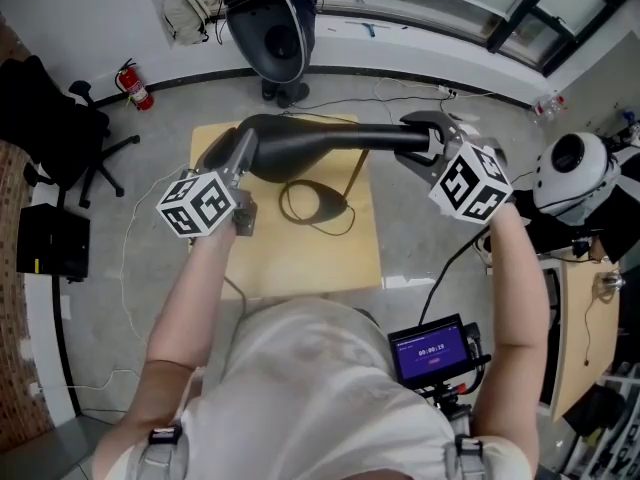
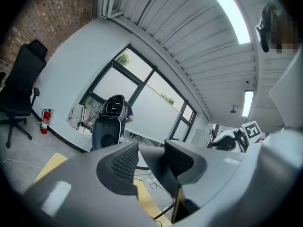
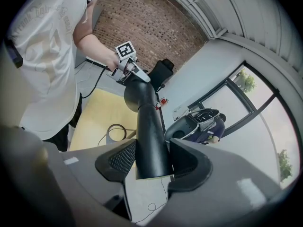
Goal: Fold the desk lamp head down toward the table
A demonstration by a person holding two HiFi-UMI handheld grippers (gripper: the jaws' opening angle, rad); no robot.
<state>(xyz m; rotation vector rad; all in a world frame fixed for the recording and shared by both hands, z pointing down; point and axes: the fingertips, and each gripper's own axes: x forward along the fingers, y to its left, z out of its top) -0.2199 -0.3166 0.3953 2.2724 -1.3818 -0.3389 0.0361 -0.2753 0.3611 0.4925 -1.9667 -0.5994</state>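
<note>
- Right now the lamp head [image 1: 320,140] is hanging level above the table's [image 1: 300,263] far edge. It is reaching from over the far left corner to past the far right corner, so the fold down is not yet done.
- The right gripper [image 3: 152,161] is clamping the head's narrow end. Both pads are pressing on the black shell, and the cut end with its pale rim is sitting deep between the jaws.
- The left gripper [image 2: 150,159] is sitting at the broad end, its jaws standing a little apart with the room showing between the pads. A dark edge with a yellowish strip is lying low beside one jaw; whether that is the lamp bearing on it I cannot tell.
- The head is looking like a stiff, smooth, fairly light shell tapering toward the right grip. Pads may be sliding along it under a light squeeze, and the hinge is probably giving the only real resistance.
- The best hold is seeming to be across the narrow end, where the pads are spanning it, with the broad end pushed from above rather than pinched.
- A thin stem [image 1: 355,176] is running down to the ring base [image 1: 330,206], which is lying near the table's middle. That base is looking light and may be tipping or sliding if the head is forced.
- Nothing that holds other things is standing on the table.
</note>
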